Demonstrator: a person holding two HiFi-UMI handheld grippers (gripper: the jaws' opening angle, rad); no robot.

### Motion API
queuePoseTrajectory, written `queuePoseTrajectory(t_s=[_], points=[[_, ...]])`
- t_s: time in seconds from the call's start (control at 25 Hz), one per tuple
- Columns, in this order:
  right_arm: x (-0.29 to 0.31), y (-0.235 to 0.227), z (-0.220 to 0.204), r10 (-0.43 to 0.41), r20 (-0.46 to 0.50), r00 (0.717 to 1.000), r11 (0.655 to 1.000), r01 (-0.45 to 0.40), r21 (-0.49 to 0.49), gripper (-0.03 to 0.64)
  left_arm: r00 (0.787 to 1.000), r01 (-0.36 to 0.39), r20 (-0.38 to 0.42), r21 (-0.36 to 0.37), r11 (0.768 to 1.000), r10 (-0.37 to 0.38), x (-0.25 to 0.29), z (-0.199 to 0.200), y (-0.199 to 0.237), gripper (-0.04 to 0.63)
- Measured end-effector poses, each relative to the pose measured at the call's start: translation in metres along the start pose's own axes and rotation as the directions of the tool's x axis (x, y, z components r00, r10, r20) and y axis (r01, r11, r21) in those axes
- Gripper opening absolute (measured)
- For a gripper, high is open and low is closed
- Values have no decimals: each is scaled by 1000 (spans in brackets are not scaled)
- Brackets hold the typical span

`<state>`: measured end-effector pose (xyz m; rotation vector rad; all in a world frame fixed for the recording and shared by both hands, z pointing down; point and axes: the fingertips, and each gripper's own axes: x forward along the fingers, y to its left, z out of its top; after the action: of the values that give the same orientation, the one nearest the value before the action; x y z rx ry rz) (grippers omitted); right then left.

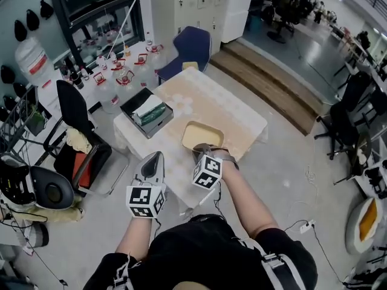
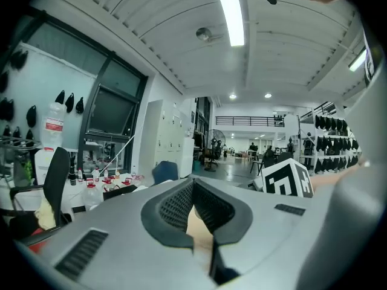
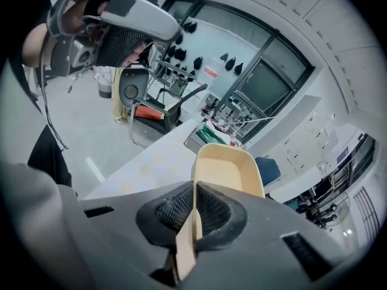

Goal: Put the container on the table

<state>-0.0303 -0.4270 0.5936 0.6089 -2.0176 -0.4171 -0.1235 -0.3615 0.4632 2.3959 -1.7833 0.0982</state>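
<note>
one container (image 1: 202, 135), long axis away from right claw (image 1: 204, 154)

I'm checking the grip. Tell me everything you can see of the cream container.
The container is a cream, shallow rectangular tub with rounded corners, plastic-looking, empty and open-topped. It is roughly level over the near end of the table. The right gripper has its jaws shut on the near wall; whether it rests on the table cannot be told.

right gripper (image 1: 203, 149) at container (image 1: 202, 134) near rim | container over table (image 1: 233, 110) | left gripper (image 1: 154, 157) just beside
</note>
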Motion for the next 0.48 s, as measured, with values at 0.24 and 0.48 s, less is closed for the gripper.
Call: queuePoseTrajectory(t_s=[0.24, 0.48], points=[[65, -53, -24, 18, -48, 999, 1000, -17, 8, 29, 1000, -12, -23, -19, 1000, 11, 63, 8, 14, 14], [128, -66, -51, 9, -119, 993, 1000, -7, 23, 29, 998, 1, -57, -17, 1000, -2, 86, -1, 35, 14]])
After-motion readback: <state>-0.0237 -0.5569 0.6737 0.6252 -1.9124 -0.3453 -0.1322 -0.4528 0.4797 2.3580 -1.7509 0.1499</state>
